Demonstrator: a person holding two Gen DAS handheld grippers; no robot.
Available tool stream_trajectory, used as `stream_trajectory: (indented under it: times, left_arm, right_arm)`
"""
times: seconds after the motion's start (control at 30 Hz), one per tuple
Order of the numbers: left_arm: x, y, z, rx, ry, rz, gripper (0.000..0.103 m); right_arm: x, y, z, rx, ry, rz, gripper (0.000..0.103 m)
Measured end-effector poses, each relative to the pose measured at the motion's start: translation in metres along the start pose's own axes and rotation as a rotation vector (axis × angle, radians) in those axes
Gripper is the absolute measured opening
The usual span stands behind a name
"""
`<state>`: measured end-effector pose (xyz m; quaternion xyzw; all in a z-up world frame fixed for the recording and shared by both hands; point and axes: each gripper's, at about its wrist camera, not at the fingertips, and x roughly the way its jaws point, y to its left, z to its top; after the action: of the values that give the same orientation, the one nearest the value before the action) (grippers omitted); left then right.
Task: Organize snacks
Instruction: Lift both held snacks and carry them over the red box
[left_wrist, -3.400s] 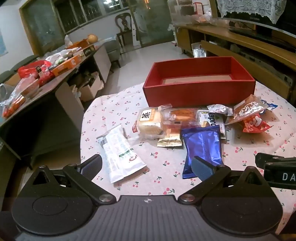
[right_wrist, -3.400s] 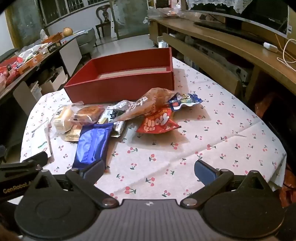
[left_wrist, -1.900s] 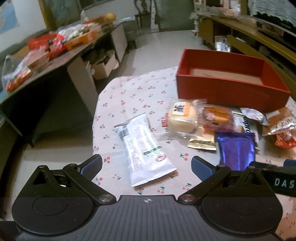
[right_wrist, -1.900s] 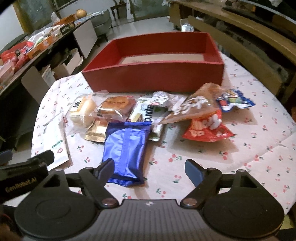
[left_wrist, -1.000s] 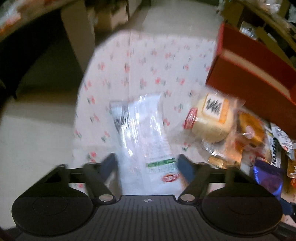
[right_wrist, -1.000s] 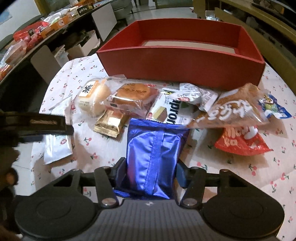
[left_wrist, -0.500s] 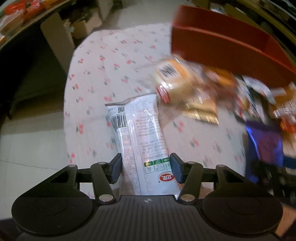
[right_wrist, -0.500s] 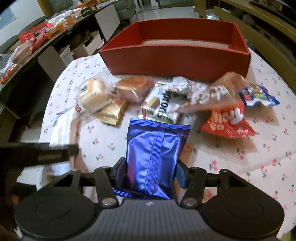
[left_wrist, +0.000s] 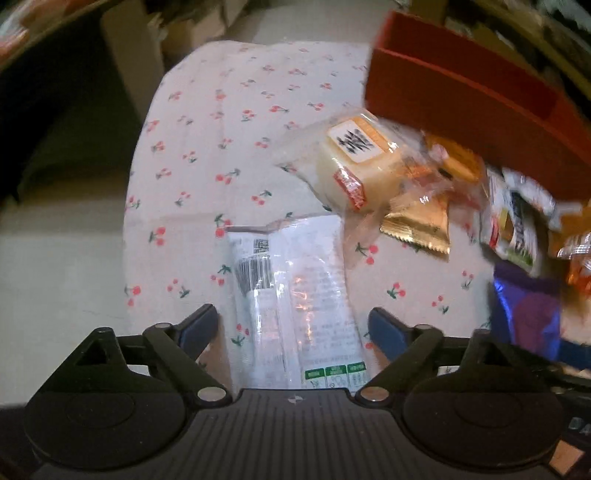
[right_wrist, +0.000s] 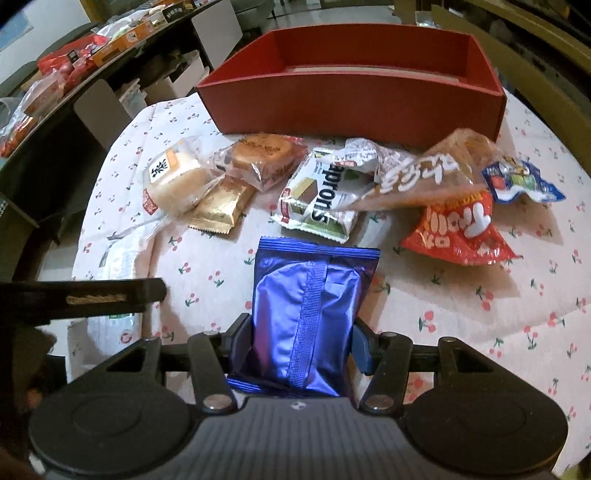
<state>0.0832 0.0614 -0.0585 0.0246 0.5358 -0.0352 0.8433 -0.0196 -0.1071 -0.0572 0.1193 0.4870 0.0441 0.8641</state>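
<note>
the right gripper (right_wrist: 297, 341) pinches a glossy blue foil packet (right_wrist: 306, 317) from both sides, above the cherry-print tablecloth (right_wrist: 461, 314). the left gripper (left_wrist: 291, 326) stands spread around a flat white plastic packet (left_wrist: 295, 291) lying on the cloth, its fingers (left_wrist: 197, 326) apart from it. beyond lie a wrapped pale cake (right_wrist: 177, 179), a crinkled gold sachet (right_wrist: 219, 205), a red chip bag (right_wrist: 460, 230) and an open red cardboard box (right_wrist: 354, 101).

One red box (right_wrist: 354, 99) — ten snack packets (right_wrist: 306, 314) — on one cherry-print tablecloth (right_wrist: 461, 321).
</note>
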Motion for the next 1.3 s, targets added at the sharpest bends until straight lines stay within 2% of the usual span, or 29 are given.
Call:
stream_trajectory:
  times: [0.07,0.13,0.27,0.33,0.47,0.67,0.93,1.13,1.3]
  left_arm:
    - [-0.004,-0.001,-0.002,0.008,-0.004,0.006,0.074]
    - [-0.009,-0.006,-0.005,0.035,-0.011,0.015,0.060]
    - [-0.020,-0.016,-0.017,0.084,-0.008,-0.003,0.053]
    - [-0.024,-0.018,-0.021,0.091,-0.005,-0.038,0.049]
    - [-0.035,-0.024,-0.033,0.132,-0.003,-0.081,0.047]
    - [-0.059,-0.033,-0.048,0.178,-0.027,-0.162,0.045]
    - [-0.078,-0.049,-0.055,0.234,-0.068,-0.201,0.044]
    - [-0.097,-0.061,-0.045,0.261,-0.135,-0.191,0.044]
    - [-0.100,-0.075,-0.010,0.280,-0.209,-0.192,0.043]
  right_arm:
    - [0.000,0.001,0.000,-0.008,0.001,-0.001,0.060]
    - [-0.002,0.001,-0.003,-0.020,0.008,0.002,0.060]
    - [-0.011,0.002,-0.011,-0.035,-0.001,0.004,0.060]
    - [-0.018,0.002,-0.014,-0.033,-0.011,0.014,0.060]
    - [-0.037,0.004,-0.023,-0.036,-0.036,0.031,0.060]
    - [-0.045,-0.001,-0.035,-0.015,-0.028,0.034,0.060]
    - [-0.067,-0.008,-0.036,0.019,-0.091,0.045,0.060]
    - [-0.086,-0.008,-0.020,0.046,-0.173,0.072,0.060]
    - [-0.089,-0.013,0.009,0.079,-0.231,0.064,0.060]
